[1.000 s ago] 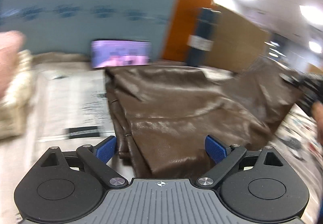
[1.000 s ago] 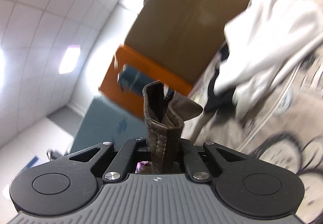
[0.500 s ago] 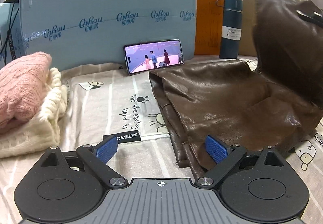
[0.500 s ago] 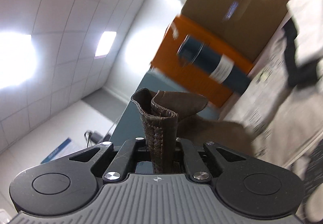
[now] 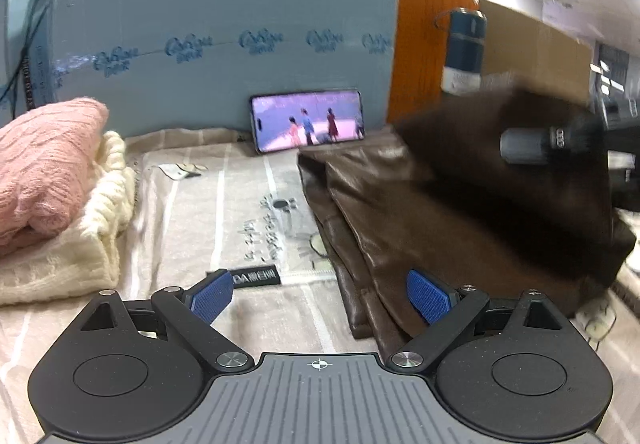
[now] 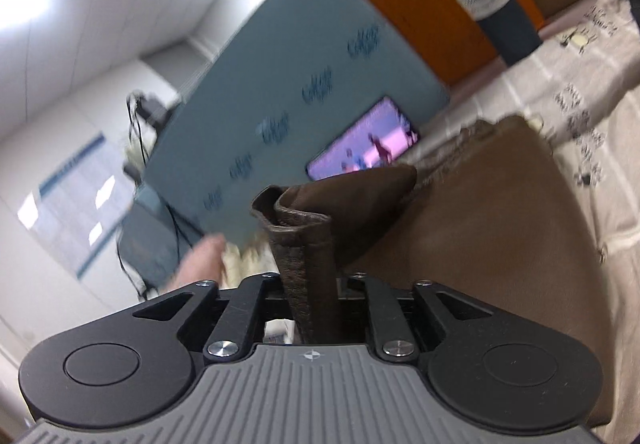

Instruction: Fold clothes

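A brown leather garment (image 5: 400, 212) lies on the patterned bed sheet (image 5: 224, 204), right of centre in the left wrist view. Its right part is lifted and blurred. My left gripper (image 5: 320, 294) is open and empty, low over the sheet at the garment's near left edge. My right gripper (image 6: 312, 308) is shut on a thick seamed edge of the brown garment (image 6: 304, 244) and holds it up over the rest of the garment (image 6: 480, 228). The right gripper's body (image 5: 552, 144) shows in the left wrist view, in front of the raised flap.
A folded pink sweater (image 5: 44, 164) on a cream knit (image 5: 80, 244) lies at the left. A phone (image 5: 308, 120) playing video leans on a blue board (image 5: 224, 44). A dark blue flask (image 5: 464, 48) stands at the back right.
My right gripper has swung the held garment edge over toward the phone and blue board. The left gripper has stayed open and pulled slightly left of the garment.
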`<state>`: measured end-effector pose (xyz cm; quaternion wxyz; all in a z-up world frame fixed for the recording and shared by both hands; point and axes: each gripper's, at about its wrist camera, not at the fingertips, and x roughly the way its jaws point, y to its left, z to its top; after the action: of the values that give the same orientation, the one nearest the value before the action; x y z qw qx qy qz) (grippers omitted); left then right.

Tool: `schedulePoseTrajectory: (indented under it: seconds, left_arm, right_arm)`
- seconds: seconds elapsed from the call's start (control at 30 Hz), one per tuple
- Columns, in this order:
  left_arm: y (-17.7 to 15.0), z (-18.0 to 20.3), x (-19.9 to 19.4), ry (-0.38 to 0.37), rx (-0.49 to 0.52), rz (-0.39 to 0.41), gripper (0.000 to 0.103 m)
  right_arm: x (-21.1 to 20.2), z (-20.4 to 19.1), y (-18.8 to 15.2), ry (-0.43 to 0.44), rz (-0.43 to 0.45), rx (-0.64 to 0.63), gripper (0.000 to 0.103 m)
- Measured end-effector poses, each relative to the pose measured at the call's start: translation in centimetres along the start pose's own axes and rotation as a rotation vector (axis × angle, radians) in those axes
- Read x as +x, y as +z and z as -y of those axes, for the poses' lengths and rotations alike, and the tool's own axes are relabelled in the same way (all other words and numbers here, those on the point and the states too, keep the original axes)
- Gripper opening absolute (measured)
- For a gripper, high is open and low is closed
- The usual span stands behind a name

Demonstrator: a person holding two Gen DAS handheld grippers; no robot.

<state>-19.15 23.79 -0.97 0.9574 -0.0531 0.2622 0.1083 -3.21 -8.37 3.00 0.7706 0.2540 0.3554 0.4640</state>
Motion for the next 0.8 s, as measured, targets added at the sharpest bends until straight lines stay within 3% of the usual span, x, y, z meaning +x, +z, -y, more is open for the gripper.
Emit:
schedulePoseTrajectory:
  seconds: [0.07,0.13,0.2,0.33,0.5,0.6,0.73,0.8]
  left_arm:
    - [0.2,-0.6,-0.2,0.03,-0.037,0.027,0.096]
    - [0.3,-1.3,-0.4,0.061,-0.082,0.056,0.096]
    - [0.4,-2.1,-0.6,0.08,-0.128,0.08,0.096]
    - [0.6,-2.9,-0.7,0.076,-0.178,0.096,0.096]
    - [0.6,-3.0,-0.9,0.019,-0.175,0.122,0.096]
    - [0.7,-3.4,-1.3,-0.038,-0.249,0.118,0.096]
    - [0.6,-3.8,-2.3,-0.181,-0.379,0.082,0.097]
    - [0.3,-3.8,-2.9,-0.263,-0.447,0.048,0.097]
  right_arm:
    - [0.4,0.0,-0.5,0.009,-0.041,-0.013,0.028]
    - [0.5,-0.1,-1.0,0.038,-0.066,-0.024,0.055]
    - [0.6,0.0,-1.2,0.073,-0.09,-0.028,0.071]
    - [1.0,0.4,-1.5,0.156,-0.149,0.01,0.084]
    - [2.3,1.0,-2.0,0.117,-0.211,0.013,0.086]
    - [1.5,0.4,-1.7,0.171,-0.192,0.002,0.086]
    - [-1.7,0.3,-0.5,0.196,-0.069,-0.071,0.088]
    - [-2.6,1.3,0.4,0.133,-0.044,-0.081,0.088]
